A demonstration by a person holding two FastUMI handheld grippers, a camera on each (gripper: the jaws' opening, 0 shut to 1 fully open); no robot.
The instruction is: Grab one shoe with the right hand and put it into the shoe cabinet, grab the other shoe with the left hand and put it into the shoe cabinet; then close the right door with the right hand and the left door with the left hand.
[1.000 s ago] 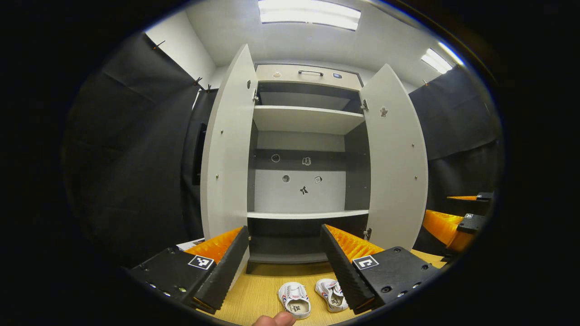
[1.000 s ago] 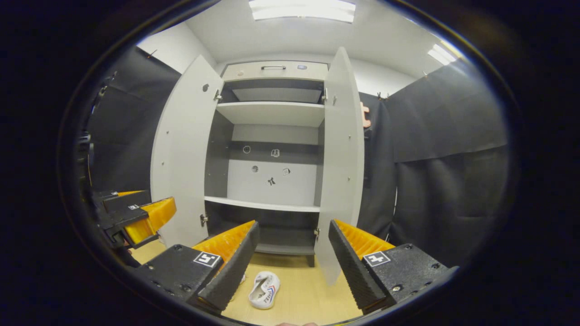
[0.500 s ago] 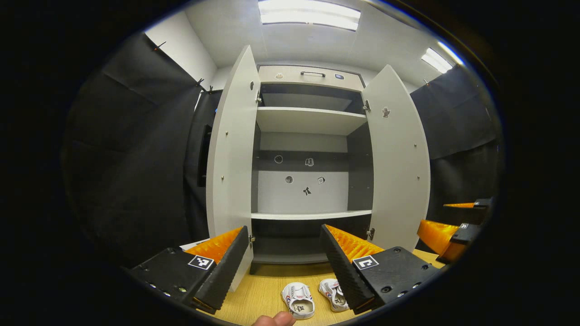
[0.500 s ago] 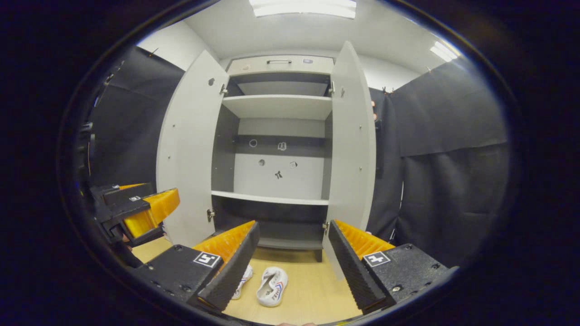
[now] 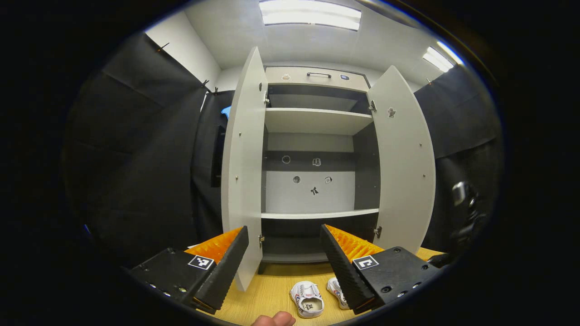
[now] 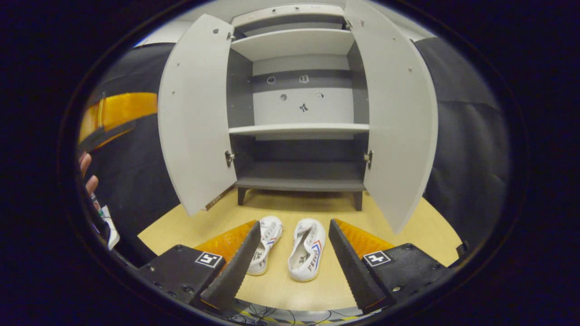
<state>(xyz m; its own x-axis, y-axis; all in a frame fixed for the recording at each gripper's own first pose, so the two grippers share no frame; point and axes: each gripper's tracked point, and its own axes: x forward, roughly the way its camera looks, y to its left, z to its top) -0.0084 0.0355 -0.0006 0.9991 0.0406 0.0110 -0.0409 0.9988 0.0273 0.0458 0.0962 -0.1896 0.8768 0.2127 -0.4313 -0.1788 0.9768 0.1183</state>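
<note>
Now | shoe cabinet [image 6: 301, 149] both doors open, shelves bare | right gripper view: two white shoes [image 6: 307, 249] side by side on floor before cabinet | right gripper [image 6: 294, 246] spread above them | left gripper [image 5: 284, 251] spread, empty

Left gripper view: right shoe [image 5: 335, 292] half hidden behind the left tongs' finger [image 5: 344, 267]. Blurred dark object [image 5: 463, 213] at right edge, unidentifiable. Right gripper view: left shoe's [image 6: 264, 244] heel covered by a tongs finger [image 6: 233, 271]. Hand [image 6: 88, 174] cut off at the left rim. Stickers [image 6: 304, 107] on cabinet back too small to read.
</note>
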